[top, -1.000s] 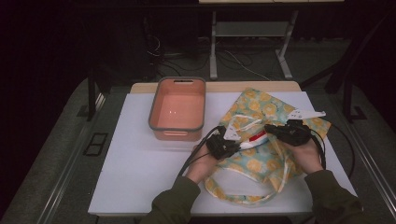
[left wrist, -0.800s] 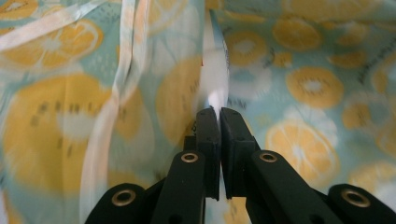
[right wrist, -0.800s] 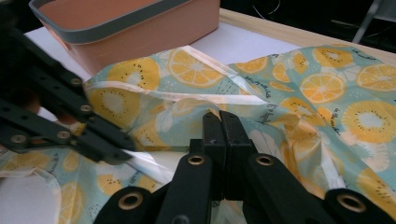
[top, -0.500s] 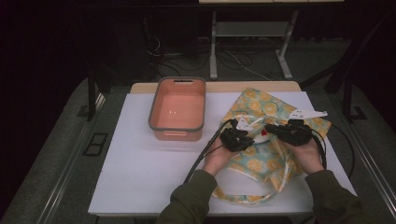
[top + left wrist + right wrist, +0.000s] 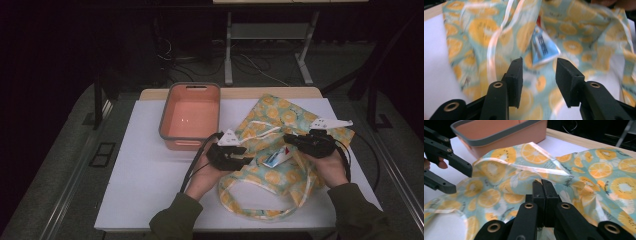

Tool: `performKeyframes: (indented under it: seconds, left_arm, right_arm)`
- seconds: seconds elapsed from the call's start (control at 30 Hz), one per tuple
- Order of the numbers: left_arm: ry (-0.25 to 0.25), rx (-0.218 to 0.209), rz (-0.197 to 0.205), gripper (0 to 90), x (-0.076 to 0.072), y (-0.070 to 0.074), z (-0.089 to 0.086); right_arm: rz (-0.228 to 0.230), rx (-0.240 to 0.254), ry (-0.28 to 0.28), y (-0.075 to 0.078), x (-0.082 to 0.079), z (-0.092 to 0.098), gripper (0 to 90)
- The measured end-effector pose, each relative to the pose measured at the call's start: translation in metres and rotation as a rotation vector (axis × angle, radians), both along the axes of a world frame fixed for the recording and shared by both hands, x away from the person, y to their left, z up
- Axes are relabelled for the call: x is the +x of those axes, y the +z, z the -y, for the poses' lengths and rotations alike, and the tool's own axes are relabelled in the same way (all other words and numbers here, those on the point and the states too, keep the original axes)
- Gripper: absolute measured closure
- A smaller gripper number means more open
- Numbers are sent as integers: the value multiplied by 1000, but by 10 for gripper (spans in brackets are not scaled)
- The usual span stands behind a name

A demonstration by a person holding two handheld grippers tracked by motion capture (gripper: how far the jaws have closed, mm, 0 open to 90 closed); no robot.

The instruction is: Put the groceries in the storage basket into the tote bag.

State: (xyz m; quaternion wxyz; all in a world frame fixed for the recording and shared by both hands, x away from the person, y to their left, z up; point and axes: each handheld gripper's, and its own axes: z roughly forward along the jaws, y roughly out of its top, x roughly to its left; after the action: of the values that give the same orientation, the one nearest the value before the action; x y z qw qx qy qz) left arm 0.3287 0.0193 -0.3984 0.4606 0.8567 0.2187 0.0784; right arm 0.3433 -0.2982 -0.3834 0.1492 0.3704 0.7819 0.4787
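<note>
Left gripper (image 5: 248, 159): its jaws have just been opening and stand apart with nothing pressed between them. A second ago it sat farther left, shut beside the tube; now it hovers before the bag's mouth. The tube (image 5: 278, 157) lies half inside the fruit-print bag (image 5: 280, 120), so the drop looks done; judged: one item delivered. Right gripper (image 5: 291, 141): jaws together, pinching the bag's fabric edge (image 5: 541, 181), holding the mouth up. Count: two grippers, one tube, one bag, one orange bin (image 5: 172, 112) standing empty on the counter (image 5: 145, 170), just left of the bag.
</note>
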Motion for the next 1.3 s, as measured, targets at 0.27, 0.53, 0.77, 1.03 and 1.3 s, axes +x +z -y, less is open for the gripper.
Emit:
performKeyframes:
  seconds: [0.27,0.53,0.77,1.03,1.3]
  left_arm:
    - [44,25,-15,496,-19,-6,-42]
    - [92,54,-80,405,-22,-20,-66]
    - [56,72,-103,324,-24,-28,-53]
    - [-1,84,-83,339,-29,-33,-30]
    - [-13,182,-67,426,-22,-51,-14]
  right_arm:
    - [-8,-25,117,5,-30,-4,899]
    - [-82,-129,227,-17,-56,-15,897]
    - [-171,-229,280,-44,-55,-29,894]
    - [-129,-157,230,-30,-58,-21,628]
    - [-113,-109,260,-19,-78,-14,587]
